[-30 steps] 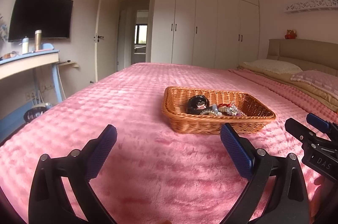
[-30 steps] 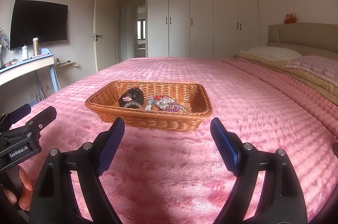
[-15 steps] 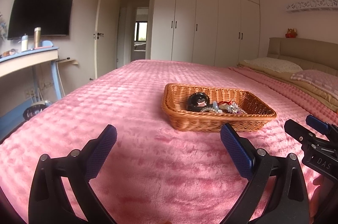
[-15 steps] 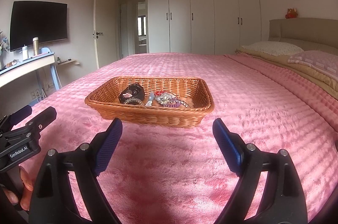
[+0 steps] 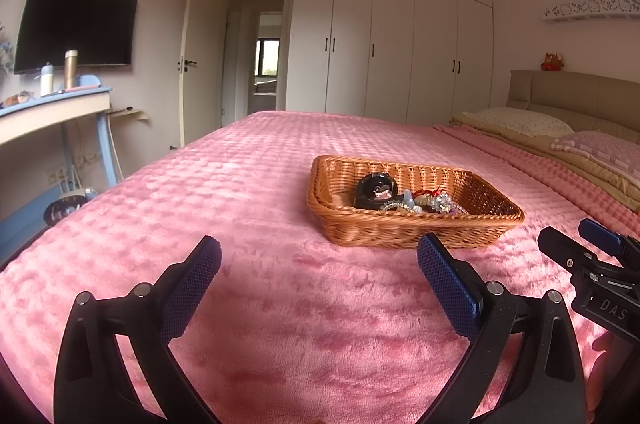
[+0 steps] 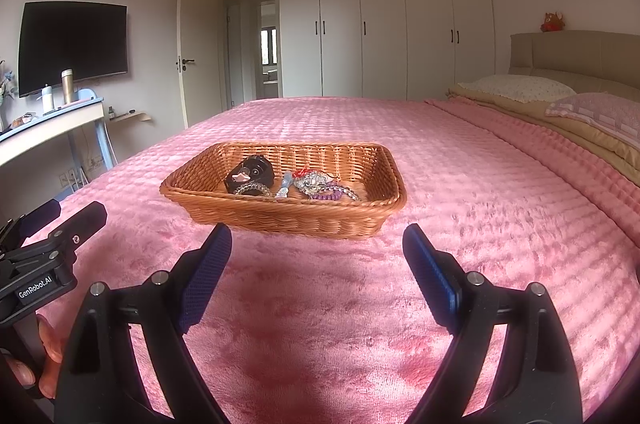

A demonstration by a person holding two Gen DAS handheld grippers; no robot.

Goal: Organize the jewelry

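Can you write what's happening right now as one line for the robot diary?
left gripper: open, empty | right gripper: open, empty | basket: on bed, ahead of both | jewelry: inside basket, untouched

Soft, even daylight fills the room; the brightest spot is a small window (image 5: 267,56) seen through the far doorway. The pink bedspread (image 5: 248,208) is evenly lit, with only a faint shadow under the near side of the wicker basket (image 6: 288,220). The television (image 6: 74,46) screen is dark and shows no glare. Both views bend strongly at the edges, with black vignetted corners. The centre is sharp, while the near foreground looks slightly soft and hazy.
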